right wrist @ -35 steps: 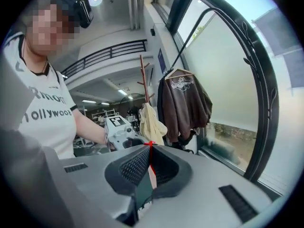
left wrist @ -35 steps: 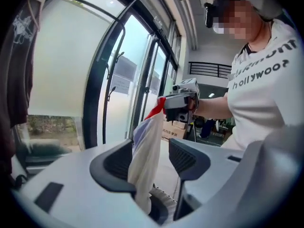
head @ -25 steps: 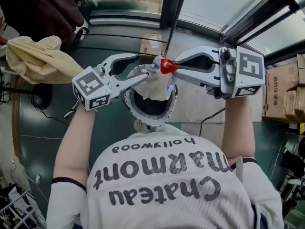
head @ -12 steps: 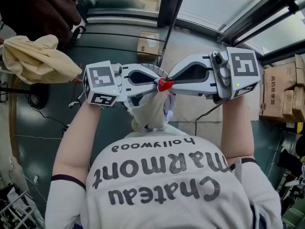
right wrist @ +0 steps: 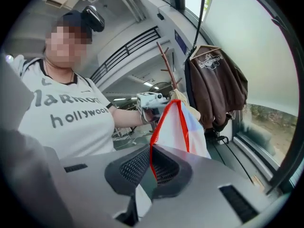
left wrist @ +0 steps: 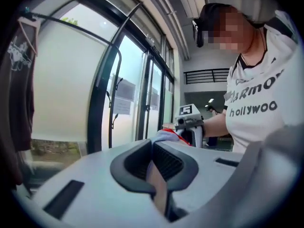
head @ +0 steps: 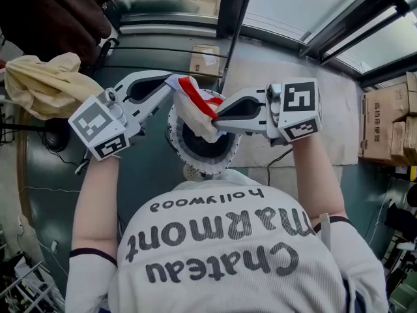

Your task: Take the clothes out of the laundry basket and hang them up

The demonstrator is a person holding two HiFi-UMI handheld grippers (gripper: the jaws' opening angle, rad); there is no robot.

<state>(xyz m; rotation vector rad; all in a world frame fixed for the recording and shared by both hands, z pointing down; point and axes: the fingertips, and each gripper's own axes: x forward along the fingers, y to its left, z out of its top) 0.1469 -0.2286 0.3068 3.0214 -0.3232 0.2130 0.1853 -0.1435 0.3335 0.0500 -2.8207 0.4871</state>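
The small white cloth garment with red edging (head: 194, 104) was stretched between the two grippers, held in the air above the round white plastic laundry basket (head: 195, 166), whose dark inside showed beneath it in the head view. The left gripper (head: 171, 82) had one end: its jaws had just been closing and were clamped together, with pale cloth pinched between the dark pads. The right gripper (head: 217, 117) had the other end, its jaws shut tight on the red edge, from which the cloth rose in a peak in the right gripper view. The two gripper tips were near each other. Behind them came the person's bare forearms and a white T-shirt with dark lettering (head: 221, 253). The basket stood on a dark green floor (head: 143, 168). At the left hung a crumpled beige cloth (head: 45, 83), just beside a dark brown jacket (head: 58, 12) and well apart from the basket. A brown cardboard box (head: 205, 60) lay beyond the basket, by the window frame
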